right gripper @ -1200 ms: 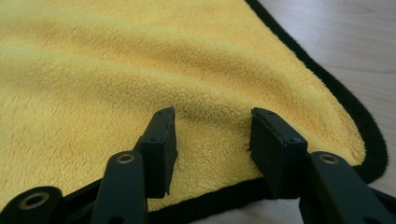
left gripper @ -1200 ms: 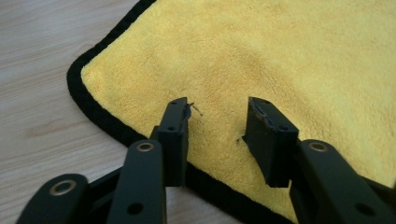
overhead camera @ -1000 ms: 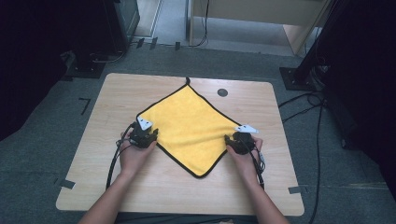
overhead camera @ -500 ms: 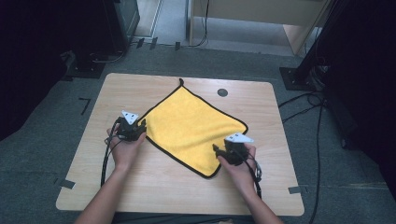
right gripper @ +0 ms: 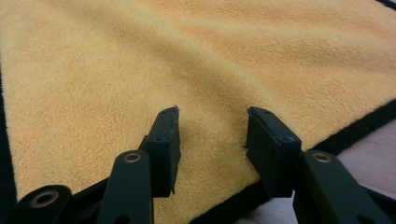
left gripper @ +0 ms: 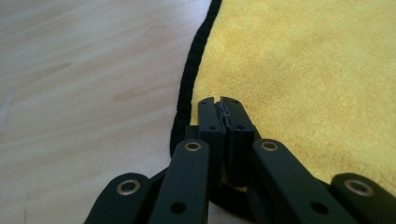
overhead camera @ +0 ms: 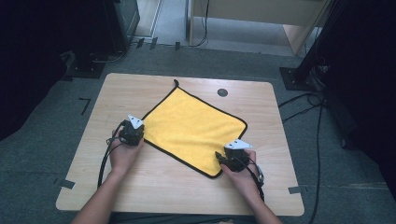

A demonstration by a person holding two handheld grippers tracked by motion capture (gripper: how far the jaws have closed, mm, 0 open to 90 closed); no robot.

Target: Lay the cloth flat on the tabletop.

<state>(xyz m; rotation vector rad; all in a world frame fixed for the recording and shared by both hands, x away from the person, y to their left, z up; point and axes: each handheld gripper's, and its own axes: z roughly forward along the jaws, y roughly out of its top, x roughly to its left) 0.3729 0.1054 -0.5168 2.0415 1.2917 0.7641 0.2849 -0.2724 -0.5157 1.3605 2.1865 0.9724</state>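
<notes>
Cloth (overhead camera: 194,128) lies flat on the counter (overhead camera: 140,186): soft, light, limp, so best taken at its black hem corners. Left tool (left gripper: 219,103) has just clenched at the left corner; right tool (right gripper: 212,128) hangs parted over the near corner, its jaws lately narrowing.

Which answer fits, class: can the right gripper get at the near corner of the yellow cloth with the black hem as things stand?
Probably yes. The right gripper stands open right over the near corner of the yellow cloth, with nothing between its jaws and the fabric on the wooden table.
</notes>
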